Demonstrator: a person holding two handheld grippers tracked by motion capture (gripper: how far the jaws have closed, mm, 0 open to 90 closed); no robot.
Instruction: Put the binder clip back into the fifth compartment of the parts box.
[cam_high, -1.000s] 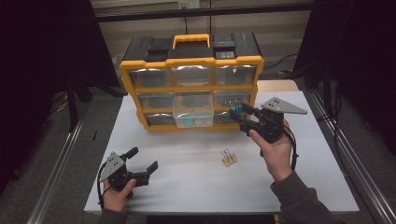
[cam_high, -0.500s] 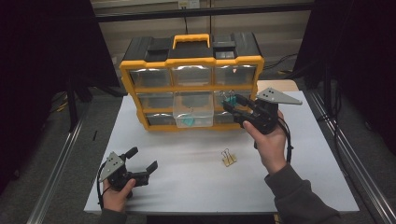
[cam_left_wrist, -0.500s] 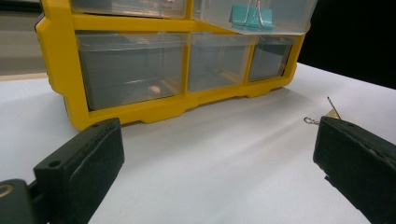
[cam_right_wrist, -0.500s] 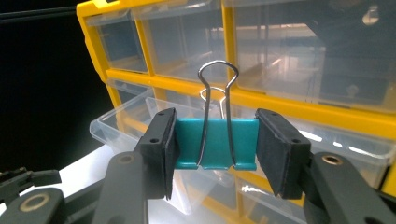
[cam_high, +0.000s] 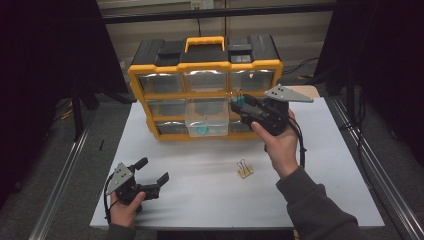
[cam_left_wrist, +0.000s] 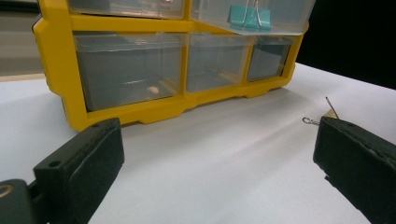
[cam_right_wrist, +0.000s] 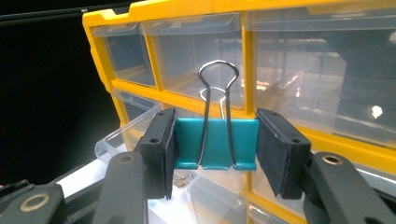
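Plenty of room up front, drawer sticks out in back

The yellow organizer walls off the counter at the far edge, and its pulled-out middle drawer juts forward just beside the right claw. Near side is open apart from one gold binder clip.

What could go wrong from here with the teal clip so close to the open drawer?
1. The right tool grips the teal binder clip only by its two side edges; it could twist or pop out before reaching the open drawer.
2. The pulled-out drawer sits beside the tool; a bump might shove it or knock it off its track.
3. That drawer already holds a teal clip, and the raised wire handles could snag on the drawer rim on release.
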